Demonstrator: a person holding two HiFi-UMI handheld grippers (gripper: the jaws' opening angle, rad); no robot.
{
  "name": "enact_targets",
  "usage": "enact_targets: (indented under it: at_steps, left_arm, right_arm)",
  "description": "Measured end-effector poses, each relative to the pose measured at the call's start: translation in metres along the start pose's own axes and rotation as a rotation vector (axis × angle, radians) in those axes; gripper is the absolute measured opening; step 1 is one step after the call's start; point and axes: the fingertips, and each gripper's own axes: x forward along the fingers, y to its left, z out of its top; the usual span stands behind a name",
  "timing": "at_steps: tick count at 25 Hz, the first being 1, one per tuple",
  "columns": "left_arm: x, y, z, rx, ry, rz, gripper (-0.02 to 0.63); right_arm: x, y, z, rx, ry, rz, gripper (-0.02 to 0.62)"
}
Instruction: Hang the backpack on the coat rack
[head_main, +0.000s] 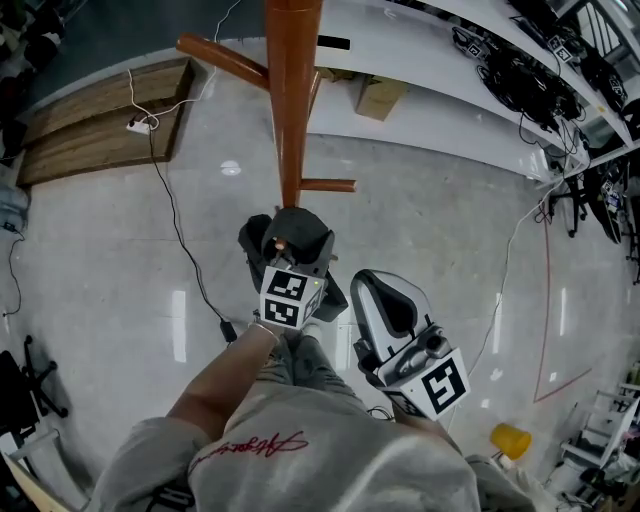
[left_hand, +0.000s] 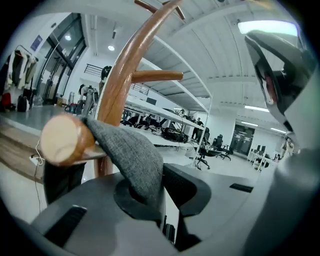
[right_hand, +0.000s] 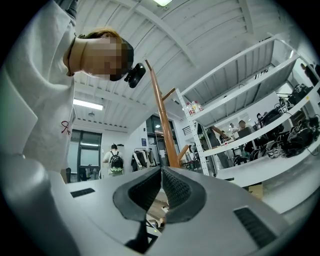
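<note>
The backpack (head_main: 258, 240) hangs close against the coat rack (head_main: 293, 90), a dark bundle below the person's left wrist, beside the wooden pole that rises from the polished floor (head_main: 100, 260). Its grey carry loop (left_hand: 132, 155) is draped over the rounded end of a low peg (left_hand: 62, 140), apparently so that the peg, not the hand, can take the bag's weight. The left hand-held gripper (left_hand: 157, 200) is clamped on that loop, with the fabric pinched between its dark pads just behind the peg's tip. That grip looks meant to keep the loop spread and seated until the bag is judged secure. The gripper tilts slightly downward toward the pole, with the bare left forearm (head_main: 215, 375) reaching straight out from the body. The right hand-held gripper (right_hand: 161, 190) plays no part. Its jaws are pressed together on nothing and it is held just beside the left one, angled a little upward, well short of the rack. The hanging seems nearly done, with only the release left.
</note>
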Motion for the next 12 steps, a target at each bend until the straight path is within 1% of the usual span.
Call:
enact_targets:
  at_steps: [5, 8, 10, 12]
  left_arm:
    - [-0.004, 0.003, -0.017, 0.056, 0.006, 0.014, 0.044]
    - [-0.011, 0.010, -0.027, 0.092, 0.010, 0.078, 0.048]
    - [-0.015, 0.010, -0.029, 0.096, 0.011, 0.100, 0.048]
    - [-0.018, 0.011, -0.032, 0.098, 0.019, 0.120, 0.063]
  right_arm:
    - [-0.002, 0.004, -0.001, -0.015, 0.010, 0.011, 0.021]
    - [-0.003, 0.006, -0.003, -0.016, 0.013, 0.017, 0.021]
    - [-0.004, 0.007, -0.004, -0.017, 0.015, 0.023, 0.021]
    - [-0.005, 0.010, -0.005, -0.015, 0.016, 0.031, 0.021]
